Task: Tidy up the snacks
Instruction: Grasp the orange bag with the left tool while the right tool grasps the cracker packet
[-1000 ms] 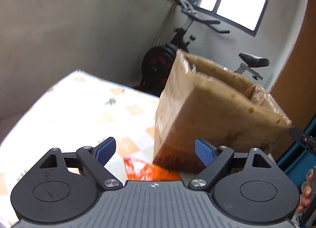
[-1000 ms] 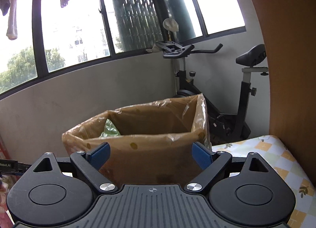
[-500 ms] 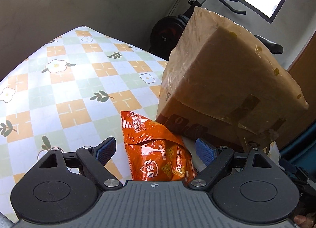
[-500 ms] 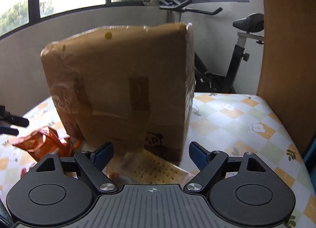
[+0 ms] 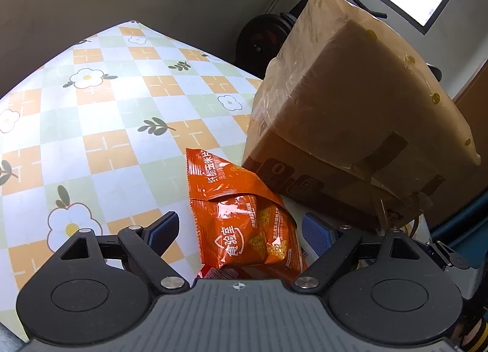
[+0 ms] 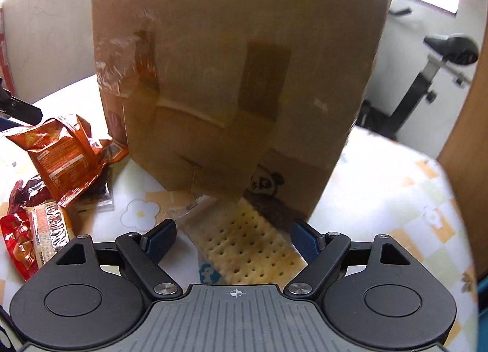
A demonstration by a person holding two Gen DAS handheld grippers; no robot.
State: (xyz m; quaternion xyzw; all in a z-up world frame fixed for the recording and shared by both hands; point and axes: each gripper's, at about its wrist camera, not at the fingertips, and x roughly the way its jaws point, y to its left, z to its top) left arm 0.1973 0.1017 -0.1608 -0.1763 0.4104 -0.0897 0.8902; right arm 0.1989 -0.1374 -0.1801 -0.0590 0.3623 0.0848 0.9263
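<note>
— Crackers?

— Cracker pack [image 6: 244, 248] lay flat on the floral tablecloth [image 6: 396, 187] against the cardboard box [image 6: 238, 71], between my right gripper [image 6: 233, 237] fingers, which had just narrowed but didn't touch it.

— Left side?

— Orange chip bag [image 5: 244, 214] sat between my left gripper [image 5: 241, 230] fingers, spread wide, gripping nothing.

The orange foil snack bag [image 5: 244, 223] bore white Chinese characters: a line along its top strip that looked like "玉米片", and a house-shaped white logo lower down reading roughly "食验室". The brown cardboard box [image 6: 238, 77] carried a small black panda drawing near its base. The red wrapper's [image 6: 45, 236] lettering was illegible.
</note>
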